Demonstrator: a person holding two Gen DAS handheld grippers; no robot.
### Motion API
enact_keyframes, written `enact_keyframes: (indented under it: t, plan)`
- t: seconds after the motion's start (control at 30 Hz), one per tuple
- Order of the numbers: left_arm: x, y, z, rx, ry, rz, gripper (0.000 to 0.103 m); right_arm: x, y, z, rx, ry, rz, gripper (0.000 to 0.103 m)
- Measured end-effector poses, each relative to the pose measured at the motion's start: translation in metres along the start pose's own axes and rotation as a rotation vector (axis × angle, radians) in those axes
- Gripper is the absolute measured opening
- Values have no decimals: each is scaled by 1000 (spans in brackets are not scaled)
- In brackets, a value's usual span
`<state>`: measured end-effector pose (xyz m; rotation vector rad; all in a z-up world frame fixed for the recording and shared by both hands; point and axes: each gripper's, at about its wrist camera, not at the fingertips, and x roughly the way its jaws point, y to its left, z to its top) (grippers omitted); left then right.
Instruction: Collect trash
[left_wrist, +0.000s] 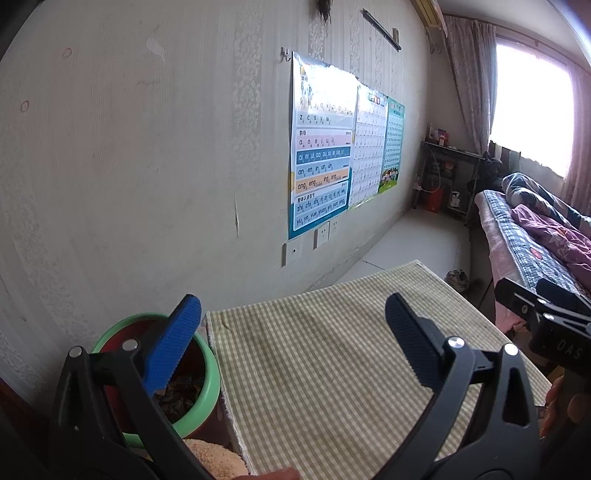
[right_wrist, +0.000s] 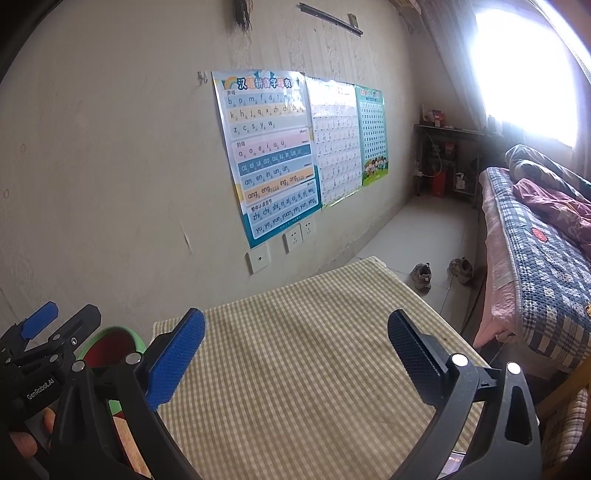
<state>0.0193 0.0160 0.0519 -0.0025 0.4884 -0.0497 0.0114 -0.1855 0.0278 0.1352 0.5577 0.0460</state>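
in the left wrist view the left gripper hangs spread wide and empty over the checkered tablecloth, and the green-rimmed bin with dark scraps of trash inside stands just beside the table's left edge, against the wall. in the right wrist view the right gripper is likewise spread apart with nothing between its pads above the same cloth, the bin peeks out at the left behind the other gripper, and a pair of shoes sits on the floor near the bed.

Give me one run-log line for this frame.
left gripper: open, empty | right gripper: open, empty | green bin: beside checkered table
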Motion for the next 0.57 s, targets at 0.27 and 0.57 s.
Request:
enact_keyframes:
  t: [0.27,0.57]
  plan:
    - [6,2,-5,-10,30,-10,98,8,1,-5,0,23,-2,96]
    - [13,11,-8,-20,58,12,98,64,-34,-39,21,114,-128,96]
